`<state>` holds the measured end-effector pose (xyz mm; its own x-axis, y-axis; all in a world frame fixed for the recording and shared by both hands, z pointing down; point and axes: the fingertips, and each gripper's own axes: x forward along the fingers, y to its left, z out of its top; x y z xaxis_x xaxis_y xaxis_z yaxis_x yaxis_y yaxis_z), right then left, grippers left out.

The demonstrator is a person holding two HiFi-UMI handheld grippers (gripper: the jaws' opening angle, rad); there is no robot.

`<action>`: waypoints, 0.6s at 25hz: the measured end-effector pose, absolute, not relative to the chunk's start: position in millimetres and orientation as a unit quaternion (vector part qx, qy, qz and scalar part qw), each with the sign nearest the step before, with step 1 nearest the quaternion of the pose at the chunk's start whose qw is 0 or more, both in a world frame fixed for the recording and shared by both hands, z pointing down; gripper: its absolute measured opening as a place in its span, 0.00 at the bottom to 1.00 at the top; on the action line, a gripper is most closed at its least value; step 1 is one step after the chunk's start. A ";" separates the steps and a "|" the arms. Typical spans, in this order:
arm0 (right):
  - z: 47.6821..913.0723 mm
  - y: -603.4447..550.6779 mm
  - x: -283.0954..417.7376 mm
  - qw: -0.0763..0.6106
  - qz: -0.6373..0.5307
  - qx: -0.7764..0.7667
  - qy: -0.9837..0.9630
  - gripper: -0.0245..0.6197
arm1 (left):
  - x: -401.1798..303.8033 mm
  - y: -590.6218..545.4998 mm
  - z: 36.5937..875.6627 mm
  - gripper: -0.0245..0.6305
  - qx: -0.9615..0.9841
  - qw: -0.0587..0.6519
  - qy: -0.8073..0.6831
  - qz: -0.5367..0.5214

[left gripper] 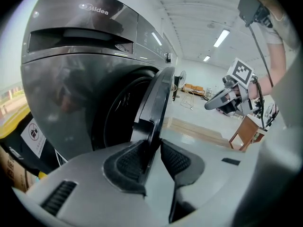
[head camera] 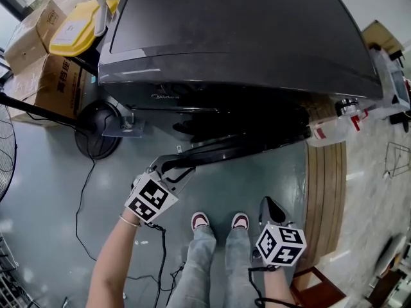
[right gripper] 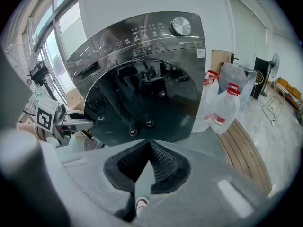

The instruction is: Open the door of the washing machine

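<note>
The head camera is up high and looks almost straight down on the top of the washing machine (head camera: pixel 244 31), the floor (head camera: pixel 51 172) and the person's shoes (head camera: pixel 200 221). The camera on the left gripper (head camera: pixel 168 171) is low, very close to the door (head camera: pixel 257 143), and looks along its edge. The camera on the right gripper (head camera: pixel 265 203) is farther back and faces the door's front. All three see the door. Each gripper camera also sees the other gripper.

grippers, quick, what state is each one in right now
left gripper: closed on the edge of the door
right gripper: closed, holding nothing
</note>
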<state>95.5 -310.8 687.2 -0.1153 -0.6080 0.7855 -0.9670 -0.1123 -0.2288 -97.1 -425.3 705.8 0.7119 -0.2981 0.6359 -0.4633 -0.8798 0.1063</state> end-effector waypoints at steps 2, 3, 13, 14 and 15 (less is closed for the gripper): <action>689.2 -307.9 96.2 0.223 0.404 0.627 -0.628 0.05 | -96.5 -421.5 705.4 0.20 0.917 0.130 -0.206 0.316; 690.2 -306.9 96.5 0.224 0.404 0.627 -0.627 0.05 | -96.2 -420.1 705.3 0.20 0.917 0.130 -0.206 0.315; 688.5 -295.5 92.9 0.225 0.402 0.627 -0.628 0.05 | -93.6 -393.4 706.0 0.18 0.919 0.148 -0.194 0.309; 687.8 -295.0 93.3 0.224 0.402 0.628 -0.627 0.05 | -92.6 -390.2 706.0 0.18 0.919 0.148 -0.194 0.309; 687.4 -294.4 93.7 0.223 0.402 0.629 -0.627 0.05 | -91.5 -387.1 706.1 0.18 0.919 0.149 -0.195 0.308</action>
